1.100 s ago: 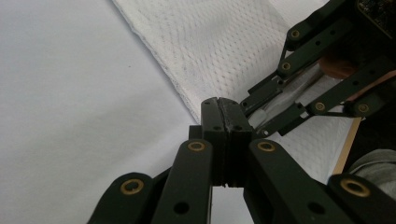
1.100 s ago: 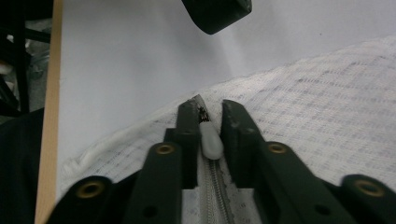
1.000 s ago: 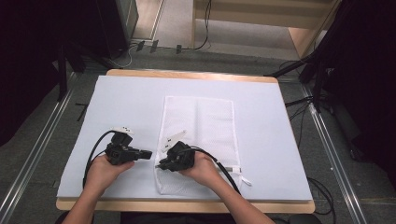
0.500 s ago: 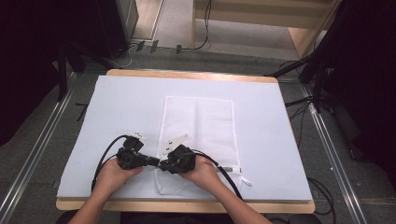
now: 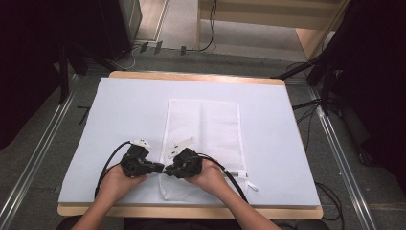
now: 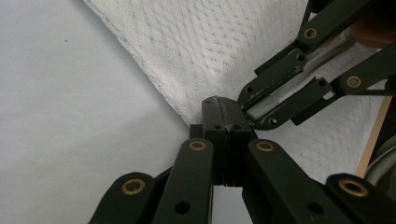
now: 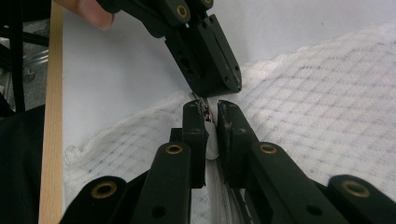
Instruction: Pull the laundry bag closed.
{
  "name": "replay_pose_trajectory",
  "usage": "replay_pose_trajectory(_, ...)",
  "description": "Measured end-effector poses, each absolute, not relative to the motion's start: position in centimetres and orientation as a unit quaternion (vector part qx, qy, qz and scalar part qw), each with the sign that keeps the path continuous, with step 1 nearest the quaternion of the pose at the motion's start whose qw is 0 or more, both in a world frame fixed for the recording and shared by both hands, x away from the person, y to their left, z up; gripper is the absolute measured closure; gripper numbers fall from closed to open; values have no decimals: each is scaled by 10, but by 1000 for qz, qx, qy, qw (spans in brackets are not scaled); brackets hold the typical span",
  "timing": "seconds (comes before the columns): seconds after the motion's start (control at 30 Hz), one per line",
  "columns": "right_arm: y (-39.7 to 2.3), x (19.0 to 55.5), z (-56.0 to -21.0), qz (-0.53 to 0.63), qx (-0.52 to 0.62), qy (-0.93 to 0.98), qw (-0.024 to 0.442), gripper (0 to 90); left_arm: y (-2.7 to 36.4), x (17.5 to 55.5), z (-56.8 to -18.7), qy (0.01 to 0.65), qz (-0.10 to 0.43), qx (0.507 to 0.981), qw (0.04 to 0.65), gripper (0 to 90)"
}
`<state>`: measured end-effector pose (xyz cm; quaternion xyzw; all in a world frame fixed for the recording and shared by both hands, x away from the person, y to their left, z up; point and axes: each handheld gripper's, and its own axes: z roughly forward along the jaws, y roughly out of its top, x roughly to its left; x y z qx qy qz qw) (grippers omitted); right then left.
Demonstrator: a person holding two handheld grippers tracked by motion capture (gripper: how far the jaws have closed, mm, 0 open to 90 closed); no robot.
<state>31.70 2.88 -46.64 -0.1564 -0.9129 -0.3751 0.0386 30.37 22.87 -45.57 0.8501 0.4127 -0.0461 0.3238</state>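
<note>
White mesh laundry bag (image 5: 206,139) lies flat on the desk (image 5: 124,105), looking flat and empty. Both hand-held grippers meet at its near left edge. The left hand-held gripper (image 6: 225,122) is clenched on the bag's edge. The right hand-held gripper view shows the right hand-held gripper (image 7: 211,122) pinching the bag's white zipper tab (image 7: 212,144), too small to see from above.

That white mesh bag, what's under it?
Under the mesh bag lies a pale sheet over a wooden table. Both tongs, left and right, meet at its left edge. Anything beneath or inside the bag is hidden by the weave.
</note>
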Motion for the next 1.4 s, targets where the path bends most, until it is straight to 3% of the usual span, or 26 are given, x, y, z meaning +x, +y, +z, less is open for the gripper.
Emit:
replay_pose_trajectory(0.07, 27, 318, -466, -378, -155, -912, 40, 888, 228, 304, -456, 413, -46, 850, 325, 900)
replay_pose_trajectory(0.33, 26, 320, -467, -380, -163, -909, 50, 884, 230, 304, -457, 418, -52, 845, 329, 900)
replay_pose_trajectory(0.6, 26, 329, -473, -397, -169, -896, 102, 786, 233, 307, -458, 429, -70, 836, 336, 900)
replay_pose_trajectory(0.67, 29, 325, -472, -395, -167, -900, 83, 838, 233, 307, -459, 428, -70, 835, 338, 900)
replay_pose_trajectory(0.83, 30, 321, -471, -394, -156, -904, 59, 864, 233, 306, -458, 426, -65, 837, 337, 900)
replay_pose_trajectory(1.4, 28, 320, -469, -385, -152, -909, 54, 871, 231, 305, -458, 423, -63, 841, 332, 900)
